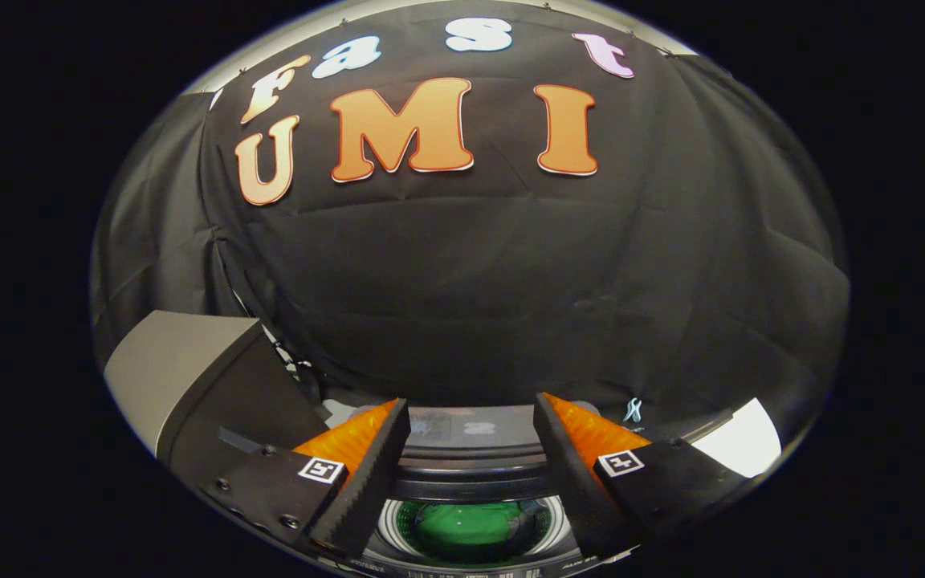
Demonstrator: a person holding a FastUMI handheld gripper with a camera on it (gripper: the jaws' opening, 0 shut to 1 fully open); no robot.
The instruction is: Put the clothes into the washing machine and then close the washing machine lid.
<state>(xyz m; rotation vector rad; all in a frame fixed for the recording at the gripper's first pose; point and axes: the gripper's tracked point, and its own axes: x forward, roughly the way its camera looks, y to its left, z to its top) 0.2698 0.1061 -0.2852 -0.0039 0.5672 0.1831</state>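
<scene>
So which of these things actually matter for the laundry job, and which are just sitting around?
For the job:
- grey top-loading washing machine, lid up
- green cloth in its drum
- orange-and-black gripper, fingers open, nothing between them

Just lying about:
- grey box beside the machine
- small pale clip on the wall cloth

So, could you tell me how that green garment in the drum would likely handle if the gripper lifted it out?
The green garment lies flattened in the washing machine drum, so probably floppy and light. The gripper is open above it; a pinch would likely leave cloth draping.
</scene>
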